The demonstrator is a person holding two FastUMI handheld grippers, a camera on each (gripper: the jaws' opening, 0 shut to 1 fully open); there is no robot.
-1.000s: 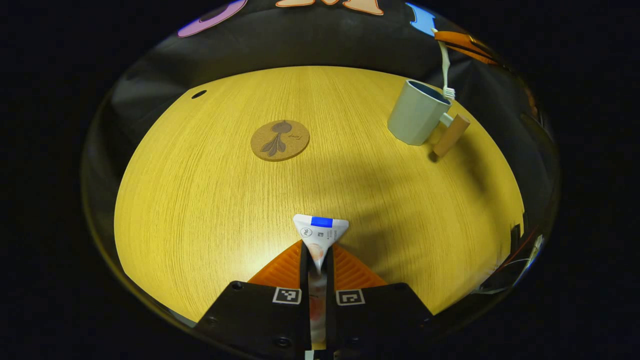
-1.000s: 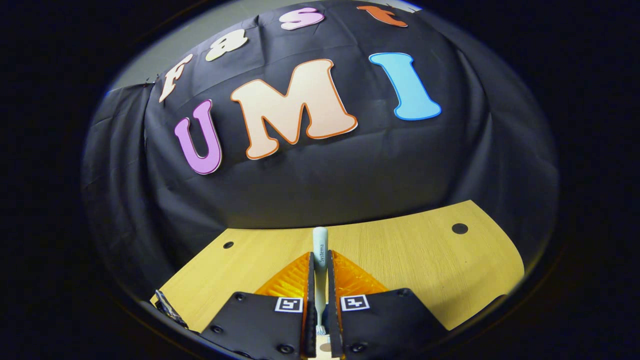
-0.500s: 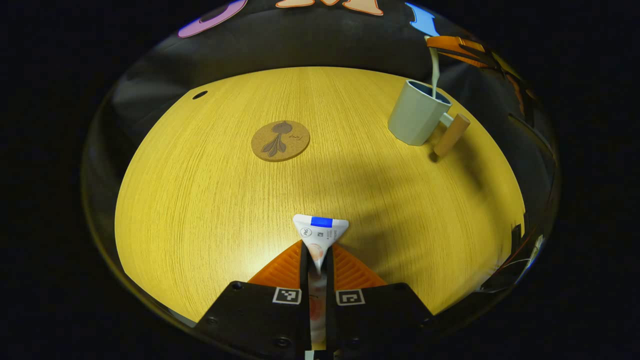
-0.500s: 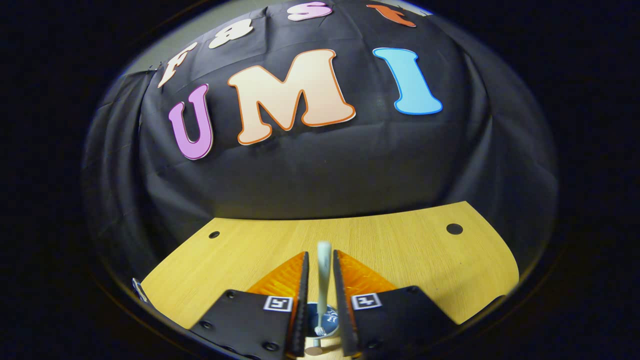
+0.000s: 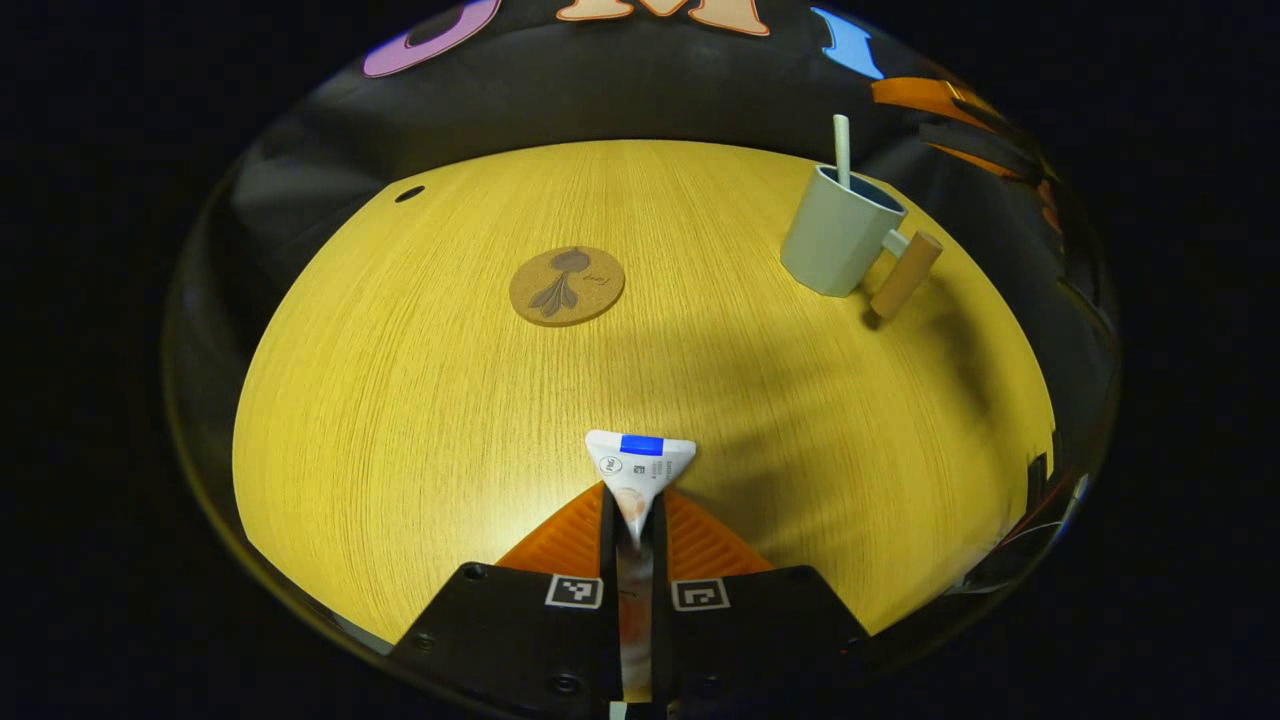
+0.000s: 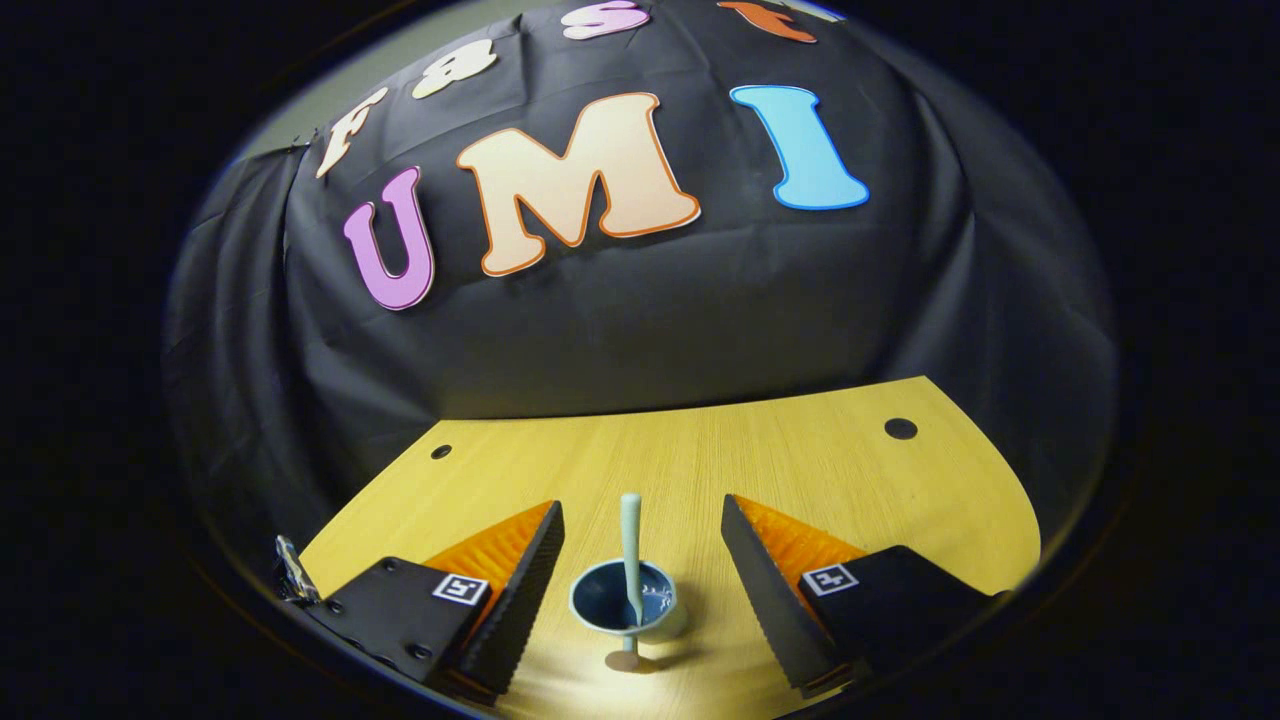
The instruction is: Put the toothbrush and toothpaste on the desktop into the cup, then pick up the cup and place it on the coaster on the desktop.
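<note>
The left gripper [image 5: 634,520] was pinching the toothpaste [image 5: 640,462] near its crimped flat end, low at 6 o'clock over the desktop [image 5: 420,400], while the right gripper [image 6: 640,560] hung spread wide above the cup [image 6: 625,600] with the toothbrush [image 6: 630,545] standing inside it. In the left gripper view the cup [image 5: 838,232] sat at 2 o'clock and the coaster [image 5: 567,286] around 11. The tube looked soft and squishy, so a gentle pinch seemed smart; the cup looked rigid, and its wooden handle [image 5: 905,274] was probably the spot to grab.
</note>
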